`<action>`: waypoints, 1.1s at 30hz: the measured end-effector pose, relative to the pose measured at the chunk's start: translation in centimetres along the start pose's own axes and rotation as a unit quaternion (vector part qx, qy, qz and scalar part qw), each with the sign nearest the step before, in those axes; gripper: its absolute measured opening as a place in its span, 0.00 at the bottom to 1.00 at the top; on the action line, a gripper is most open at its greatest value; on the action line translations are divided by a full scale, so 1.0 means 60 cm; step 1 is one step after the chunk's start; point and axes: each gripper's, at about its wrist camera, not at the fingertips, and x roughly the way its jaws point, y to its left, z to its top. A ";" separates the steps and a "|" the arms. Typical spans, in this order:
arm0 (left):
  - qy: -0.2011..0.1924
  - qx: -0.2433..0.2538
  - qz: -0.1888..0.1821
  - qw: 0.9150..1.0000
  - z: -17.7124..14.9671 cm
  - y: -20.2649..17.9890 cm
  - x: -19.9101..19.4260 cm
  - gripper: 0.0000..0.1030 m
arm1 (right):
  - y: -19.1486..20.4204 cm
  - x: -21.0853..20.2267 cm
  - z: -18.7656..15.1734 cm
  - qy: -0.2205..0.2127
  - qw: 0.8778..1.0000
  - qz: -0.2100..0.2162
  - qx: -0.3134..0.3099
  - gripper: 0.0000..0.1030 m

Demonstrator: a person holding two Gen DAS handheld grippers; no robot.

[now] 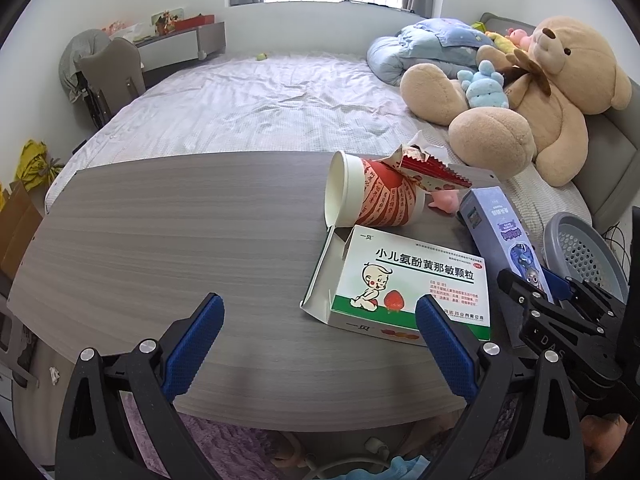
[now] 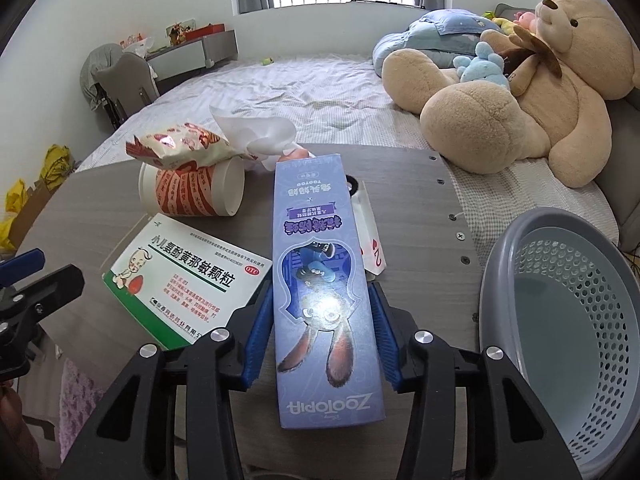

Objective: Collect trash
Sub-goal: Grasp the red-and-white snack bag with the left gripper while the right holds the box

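Note:
A long purple Zootopia box (image 2: 320,264) lies between the blue pads of my right gripper (image 2: 320,290), which is shut on its two long sides near the table's right side. The left wrist view shows that box (image 1: 496,228) with the right gripper (image 1: 532,292) at its near end. My left gripper (image 1: 320,304) hangs open over the table's front edge, with nothing between its fingers. A white and green medicine box (image 1: 412,280) with an open flap lies just beyond its right finger. Behind it a red and white paper cup (image 1: 372,196) lies on its side under a crumpled snack wrapper (image 1: 424,168).
A grey perforated basket (image 2: 560,320) stands off the table's right edge. A white tissue (image 2: 256,132), a pink toy (image 1: 442,202) and a small white card (image 2: 370,236) lie near the cup. A bed with a large teddy bear (image 1: 540,92) is behind the grey wooden table (image 1: 160,240).

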 end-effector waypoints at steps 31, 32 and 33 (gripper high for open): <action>-0.041 0.043 0.017 0.998 0.126 -0.116 0.103 0.82 | -0.101 -0.038 -0.007 -0.022 0.995 0.051 0.087 0.44; -0.040 0.045 0.017 0.998 0.125 -0.118 0.105 0.81 | -0.103 -0.035 -0.008 -0.020 0.994 0.053 0.090 0.44; -0.038 0.045 0.017 0.998 0.124 -0.118 0.106 0.80 | -0.104 -0.034 -0.009 -0.019 0.994 0.055 0.092 0.44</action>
